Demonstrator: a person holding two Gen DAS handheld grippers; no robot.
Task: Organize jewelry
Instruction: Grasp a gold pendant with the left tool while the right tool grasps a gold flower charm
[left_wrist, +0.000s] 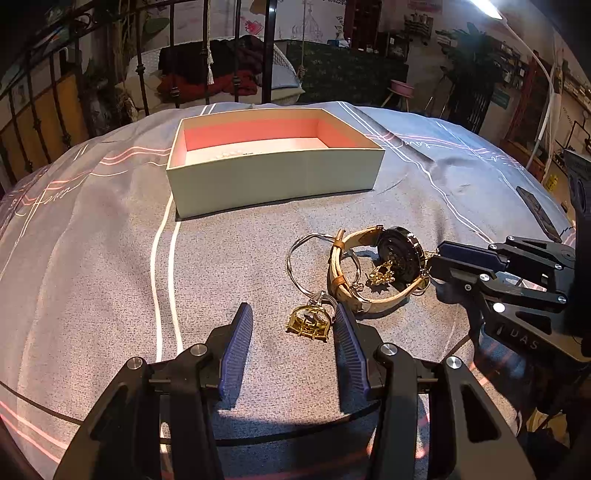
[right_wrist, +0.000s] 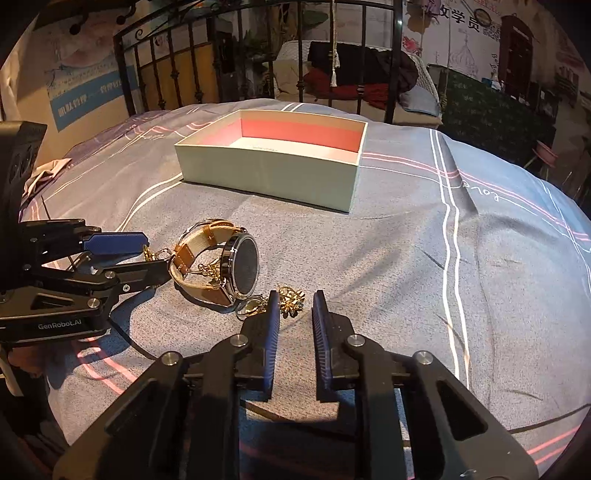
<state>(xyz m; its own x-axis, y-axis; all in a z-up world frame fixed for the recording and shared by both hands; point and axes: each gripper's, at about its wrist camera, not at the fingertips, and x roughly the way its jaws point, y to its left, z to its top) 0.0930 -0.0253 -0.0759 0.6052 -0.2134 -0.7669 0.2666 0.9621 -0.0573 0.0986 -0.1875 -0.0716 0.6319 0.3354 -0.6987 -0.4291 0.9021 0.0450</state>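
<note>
A pile of jewelry lies on the grey bedspread. It holds a watch (left_wrist: 400, 254) with a dark face and tan strap, a silver bangle (left_wrist: 295, 254), a gold brooch (left_wrist: 382, 275) and a gold ring piece (left_wrist: 308, 323). My left gripper (left_wrist: 293, 321) is open, its fingertips on either side of the gold ring piece. My right gripper (right_wrist: 294, 304) is open, with a gold flower piece (right_wrist: 291, 301) between its tips, beside the watch (right_wrist: 236, 266). An open box (left_wrist: 273, 177) with a pink lining stands beyond; it also shows in the right wrist view (right_wrist: 273, 177).
A black metal bed frame (right_wrist: 229, 55) rises behind the box. Clothes lie piled on a chair (left_wrist: 221, 74) past it. A dark flat object (left_wrist: 539, 212) lies on the bedspread at the right edge. A small item lies on the box floor (left_wrist: 229, 153).
</note>
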